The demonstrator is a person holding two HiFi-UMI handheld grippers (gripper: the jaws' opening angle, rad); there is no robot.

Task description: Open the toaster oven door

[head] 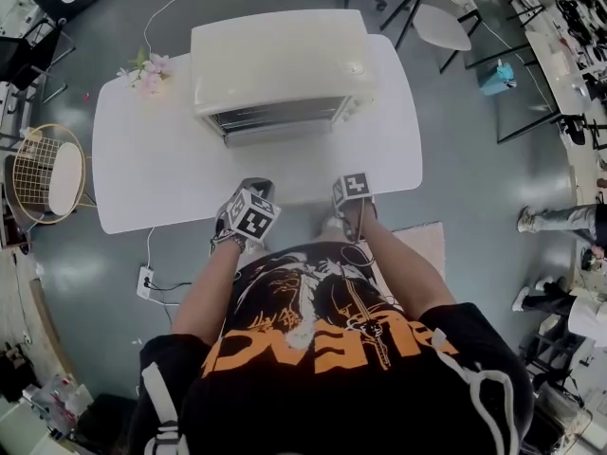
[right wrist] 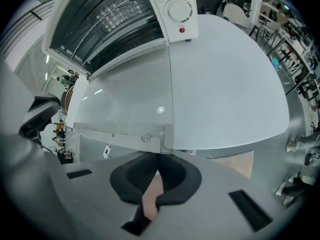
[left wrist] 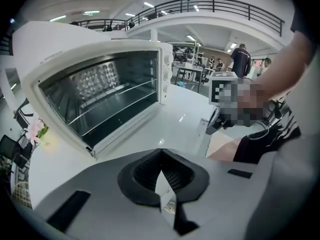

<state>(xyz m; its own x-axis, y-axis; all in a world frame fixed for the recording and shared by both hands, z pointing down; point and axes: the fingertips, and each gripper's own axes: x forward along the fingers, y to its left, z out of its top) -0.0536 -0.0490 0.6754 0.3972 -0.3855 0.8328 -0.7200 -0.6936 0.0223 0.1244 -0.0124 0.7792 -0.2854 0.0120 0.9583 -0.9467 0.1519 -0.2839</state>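
Grey floor (head: 474, 178); white table (head: 133, 159); white chair (head: 444, 25); balcony railing (left wrist: 220, 5), ceiling strip lights overhead.

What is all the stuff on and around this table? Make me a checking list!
Surface: white table, oven at its back.
Job's things: toaster oven; door looks shut, racks show through the glass.
Clutter: pink flowers at the table's far left corner.
Grippers: left gripper and right gripper, jaws together, holding nothing, at the table's near edge.
Cables: white cable on the floor behind the table; power strip on the floor.
Surroundings: wire basket at left, white chair beyond the table.
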